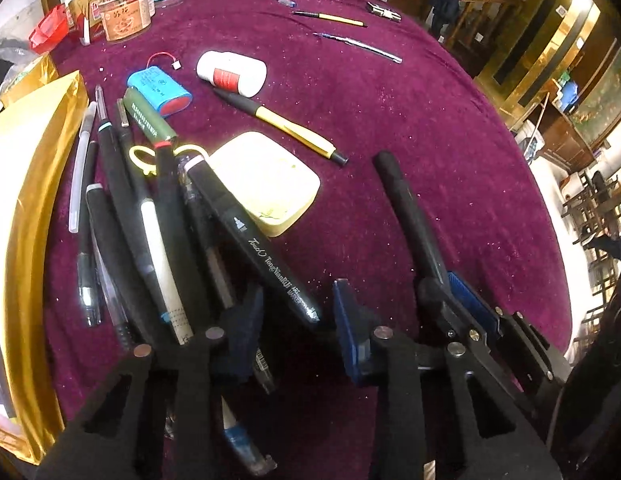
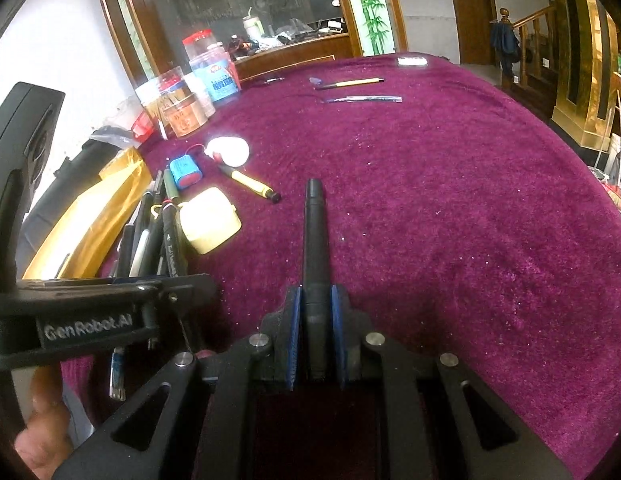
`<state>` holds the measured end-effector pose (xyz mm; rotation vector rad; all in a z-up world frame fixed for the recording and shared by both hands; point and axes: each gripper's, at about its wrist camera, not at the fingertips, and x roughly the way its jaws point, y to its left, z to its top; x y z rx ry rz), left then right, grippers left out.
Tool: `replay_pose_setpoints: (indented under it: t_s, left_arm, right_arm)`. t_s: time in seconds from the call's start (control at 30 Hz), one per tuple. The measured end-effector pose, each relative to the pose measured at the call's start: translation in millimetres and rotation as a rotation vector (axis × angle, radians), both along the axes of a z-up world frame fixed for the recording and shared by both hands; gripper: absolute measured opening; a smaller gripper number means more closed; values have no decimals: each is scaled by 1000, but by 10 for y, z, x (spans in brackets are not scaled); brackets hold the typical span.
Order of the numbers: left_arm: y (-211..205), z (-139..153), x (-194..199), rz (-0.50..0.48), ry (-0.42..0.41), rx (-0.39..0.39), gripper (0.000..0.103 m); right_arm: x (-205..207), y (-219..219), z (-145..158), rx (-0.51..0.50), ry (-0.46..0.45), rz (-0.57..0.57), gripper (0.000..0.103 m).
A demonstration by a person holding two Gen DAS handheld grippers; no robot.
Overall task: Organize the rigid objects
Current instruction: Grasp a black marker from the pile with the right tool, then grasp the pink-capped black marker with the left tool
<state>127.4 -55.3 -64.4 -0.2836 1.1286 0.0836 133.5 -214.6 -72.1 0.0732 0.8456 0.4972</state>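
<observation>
Right gripper (image 2: pixel 316 320) jaws clamp black pen (image 2: pixel 314 236), raised over table (image 2: pixel 450 200) middle. Left gripper (image 1: pixel 298 312) jaws part-open, nothing pinched, over pen pile (image 1: pixel 150 216) at left edge. Yellow pen (image 1: pixel 282 126), two far pens still loose.

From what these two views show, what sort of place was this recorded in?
Probably a restaurant or banquet hall, though that is a guess. A large round table under a burgundy velvet cloth, gold-trimmed wall panels, more wooden tables and chairs behind, and a wooden staircase suggest it.
</observation>
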Motion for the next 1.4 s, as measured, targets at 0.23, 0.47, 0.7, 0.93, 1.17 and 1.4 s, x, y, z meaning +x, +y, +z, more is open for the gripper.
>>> replay_pose_setpoints:
  t_s: [0.23, 0.47, 0.7, 0.93, 1.17, 1.4]
  left_arm:
    - [122, 45, -39, 26, -11, -62, 19]
    - [53, 33, 81, 41, -2, 2, 17]
    - [-38, 210, -175, 49, -79, 123, 12]
    - [-54, 457, -416, 56, -165, 212, 12]
    - [136, 579, -586, 76, -204, 200, 12]
    - [433, 656, -785, 131, -226, 181, 12]
  right_arm:
    - [-7, -6, 1, 15, -4, -9, 14]
    - [-30, 27, -3, 2, -17, -23, 14]
    - [-46, 63, 4, -7, -29, -17, 22]
    - [-138, 221, 1, -122, -100, -57, 14]
    - [-120, 126, 76, 46, -4, -95, 13]
    - [-370, 351, 447, 167, -89, -30, 13]
